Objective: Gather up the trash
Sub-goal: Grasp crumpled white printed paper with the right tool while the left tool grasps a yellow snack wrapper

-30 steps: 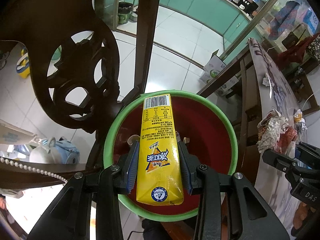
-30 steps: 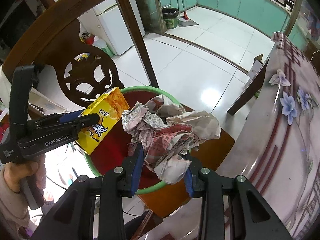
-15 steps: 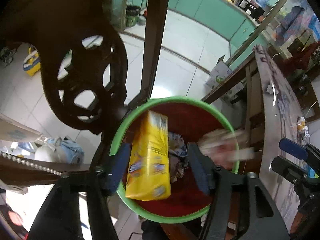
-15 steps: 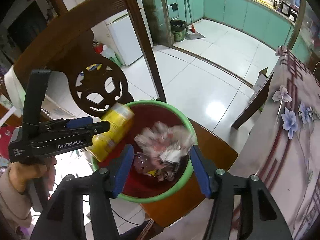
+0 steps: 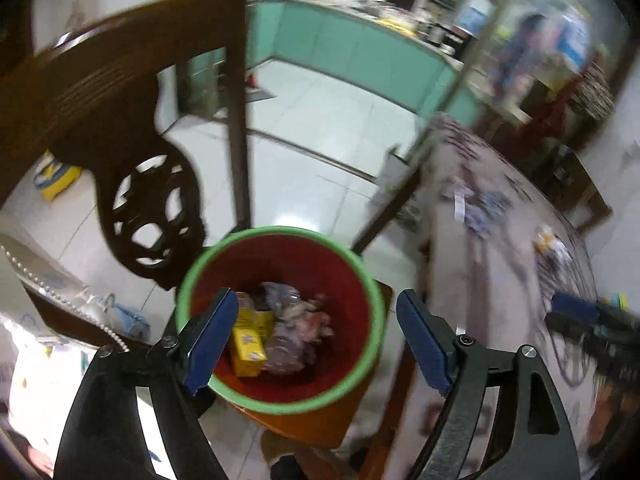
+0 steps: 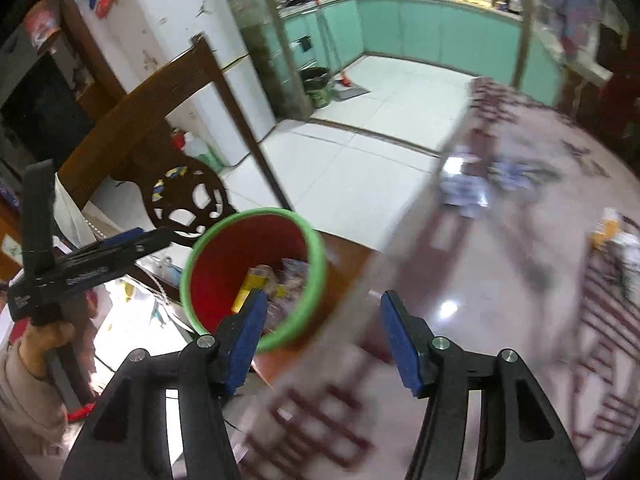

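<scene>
Both loads have dropped: the yellow carton (image 5: 248, 342) and crumpled paper (image 5: 298, 334) lie in the red bin (image 5: 276, 402). My left tongs (image 5: 310, 340) and right tongs (image 6: 320, 338) gape empty. Next, I reach for scraps (image 6: 466, 188) on the desk (image 6: 500, 300) at one o'clock.

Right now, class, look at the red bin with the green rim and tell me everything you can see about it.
The bin is a round bucket, seemingly plastic, red inside with a bright green rim. It stands upright on a brown wooden chair seat, in front of the carved chair back and beside the table. Inside lie a yellow carton and crumpled paper, well below the rim. Neither open hand-held gripper touches it.
</scene>
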`<action>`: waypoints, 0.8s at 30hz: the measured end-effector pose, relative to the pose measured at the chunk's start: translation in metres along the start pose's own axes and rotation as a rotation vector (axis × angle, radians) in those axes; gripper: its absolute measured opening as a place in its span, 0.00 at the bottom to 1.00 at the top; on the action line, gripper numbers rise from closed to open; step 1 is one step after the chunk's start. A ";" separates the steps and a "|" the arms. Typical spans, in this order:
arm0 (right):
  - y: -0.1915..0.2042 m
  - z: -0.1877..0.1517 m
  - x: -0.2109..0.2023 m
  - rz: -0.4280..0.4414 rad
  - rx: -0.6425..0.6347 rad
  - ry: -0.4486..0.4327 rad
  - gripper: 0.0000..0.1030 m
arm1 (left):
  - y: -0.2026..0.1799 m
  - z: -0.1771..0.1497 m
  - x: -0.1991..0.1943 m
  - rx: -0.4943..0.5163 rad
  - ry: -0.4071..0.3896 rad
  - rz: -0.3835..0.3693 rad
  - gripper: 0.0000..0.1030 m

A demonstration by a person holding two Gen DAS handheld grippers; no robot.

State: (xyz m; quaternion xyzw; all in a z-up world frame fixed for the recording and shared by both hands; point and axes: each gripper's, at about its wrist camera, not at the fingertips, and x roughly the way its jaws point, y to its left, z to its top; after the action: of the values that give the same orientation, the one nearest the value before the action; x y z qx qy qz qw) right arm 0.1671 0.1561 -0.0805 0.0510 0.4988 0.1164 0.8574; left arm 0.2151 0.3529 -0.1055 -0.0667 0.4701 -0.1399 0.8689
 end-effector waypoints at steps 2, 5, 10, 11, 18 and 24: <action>-0.030 -0.012 -0.035 -0.067 -0.009 -0.013 0.56 | -0.022 -0.006 -0.010 0.075 -0.018 -0.005 0.81; -0.087 -0.026 -0.088 -0.194 0.011 -0.038 0.60 | -0.053 -0.018 -0.018 0.147 -0.017 -0.020 0.81; -0.197 -0.029 -0.158 -0.367 0.087 -0.053 0.60 | -0.113 -0.028 -0.019 0.190 0.015 -0.119 0.81; -0.220 -0.027 -0.170 -0.400 0.094 -0.055 0.60 | -0.130 -0.030 -0.018 0.211 0.014 -0.130 0.81; -0.349 0.007 -0.197 -0.389 0.131 -0.079 0.62 | -0.244 -0.038 -0.007 0.244 0.014 -0.197 0.81; -0.440 0.033 -0.119 -0.282 0.185 -0.014 0.63 | -0.318 -0.042 0.011 0.215 0.017 -0.205 0.82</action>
State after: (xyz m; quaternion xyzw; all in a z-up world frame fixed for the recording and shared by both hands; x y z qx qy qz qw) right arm 0.2046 -0.2989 -0.0532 0.0601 0.5036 -0.0517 0.8603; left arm 0.1281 0.0476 -0.0585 -0.0200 0.4503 -0.2779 0.8483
